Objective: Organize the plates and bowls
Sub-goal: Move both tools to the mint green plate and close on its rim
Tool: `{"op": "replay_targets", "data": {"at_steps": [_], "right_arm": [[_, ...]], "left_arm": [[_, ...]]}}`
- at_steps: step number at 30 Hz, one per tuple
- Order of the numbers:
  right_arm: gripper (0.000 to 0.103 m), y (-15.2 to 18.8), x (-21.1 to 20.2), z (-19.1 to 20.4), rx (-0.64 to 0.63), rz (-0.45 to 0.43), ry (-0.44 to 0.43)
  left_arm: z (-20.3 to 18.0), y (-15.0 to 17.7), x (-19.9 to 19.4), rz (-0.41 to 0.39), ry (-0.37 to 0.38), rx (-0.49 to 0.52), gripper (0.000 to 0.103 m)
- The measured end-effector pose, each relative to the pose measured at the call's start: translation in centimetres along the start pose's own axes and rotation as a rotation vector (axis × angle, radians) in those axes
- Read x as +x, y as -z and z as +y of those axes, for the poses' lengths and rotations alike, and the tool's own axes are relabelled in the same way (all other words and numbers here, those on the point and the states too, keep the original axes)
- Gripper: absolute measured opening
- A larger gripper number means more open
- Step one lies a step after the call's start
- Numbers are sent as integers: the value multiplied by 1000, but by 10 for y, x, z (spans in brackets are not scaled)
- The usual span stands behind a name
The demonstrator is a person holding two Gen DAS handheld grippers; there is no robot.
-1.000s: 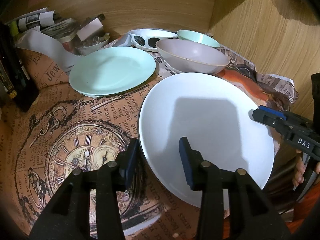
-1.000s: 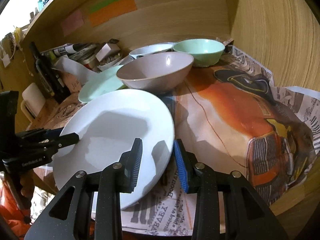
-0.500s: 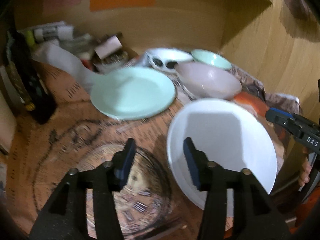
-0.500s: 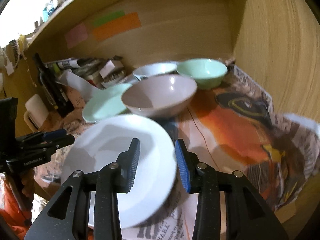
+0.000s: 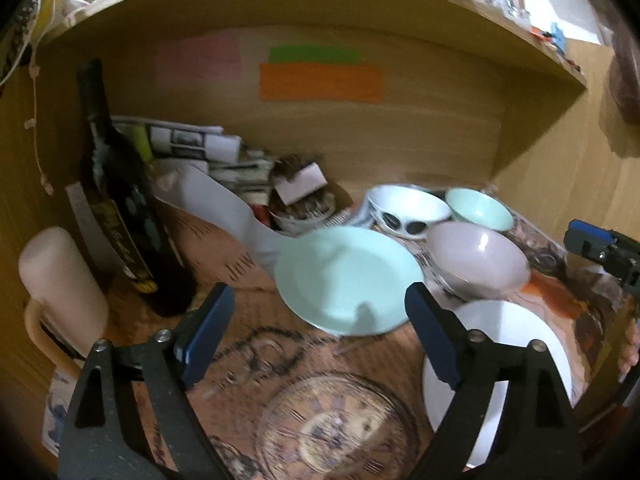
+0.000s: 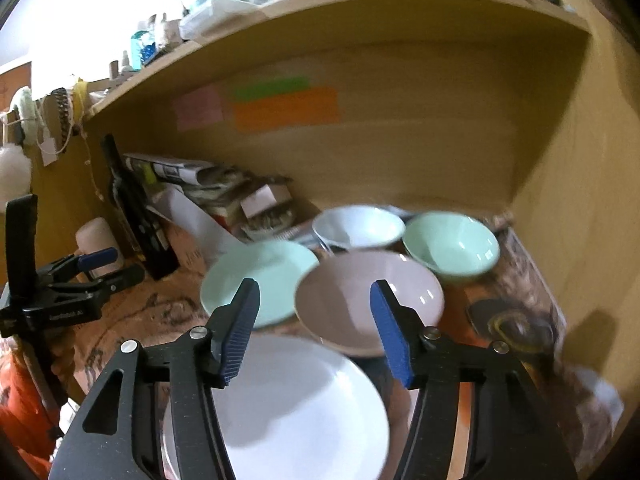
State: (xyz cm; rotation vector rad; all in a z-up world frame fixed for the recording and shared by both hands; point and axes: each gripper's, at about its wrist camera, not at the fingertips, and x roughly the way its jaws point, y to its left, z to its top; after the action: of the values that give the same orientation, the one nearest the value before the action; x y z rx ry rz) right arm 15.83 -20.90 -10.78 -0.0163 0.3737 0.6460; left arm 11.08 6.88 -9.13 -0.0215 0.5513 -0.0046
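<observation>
White plate [image 6: 296, 408] lies flat at the front edge of the printed paper covering [image 5: 248, 364] on the wooden shelf; empty, glossy, round. Its near rim is cut off by the gripper bodies in both views.

Behind it, empty pale pink bowl [image 6: 370, 300], just beside the white plate; contact cannot be judged. Mint green plate [image 5: 348, 278] lies to the left of the pink bowl, empty, shallow. At the back stand a mint green bowl [image 6: 452, 248] and a white bowl with black spots [image 5: 408, 210], both apparently empty; spots show only in the left wrist view.

Left gripper [image 5: 320, 332]: jaws opening, spread wide, nothing between them; raised above the paper, left of the white plate.
Right gripper [image 6: 316, 328]: jaws opening, spread apart, nothing pinched; white plate below them.

Back left: dark bottle [image 5: 120, 208], upright; pale mug [image 5: 60, 280]; heap of papers and a small dish, contents blurred. Both views motion-blurred.
</observation>
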Motion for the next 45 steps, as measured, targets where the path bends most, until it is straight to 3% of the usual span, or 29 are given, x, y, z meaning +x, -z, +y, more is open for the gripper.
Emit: {"op": "replay_targets", "data": {"at_steps": [12,23,27,29,31,33,39,45], "right_arm": [[55,-38,70,13,-35,100,-81],[55,-41,157,7,-70,307,-92],[54,-39,182,3,-76,388,-97],[54,-37,195,1,-78,425,-93],[44,-36,205,-1,-72,460,-95],[41,-35,217,-4,-65,503,-92],[36,-33,239,-4,-90,578,-53],[35,-29,255,-3,-131,636,-11]], "left_arm": [[32,-15,46,68,-51,-30,92],[48,-11,112,218,-3,-42,91],[48,-6,130,275,31,-48,71],[50,-2,138,301,58,-61,67],[50,2,144,321,72,-68,59],[50,6,148,339,89,-69,48],[53,12,157,374,137,-88,32],[56,14,162,399,175,-111,24]]}}
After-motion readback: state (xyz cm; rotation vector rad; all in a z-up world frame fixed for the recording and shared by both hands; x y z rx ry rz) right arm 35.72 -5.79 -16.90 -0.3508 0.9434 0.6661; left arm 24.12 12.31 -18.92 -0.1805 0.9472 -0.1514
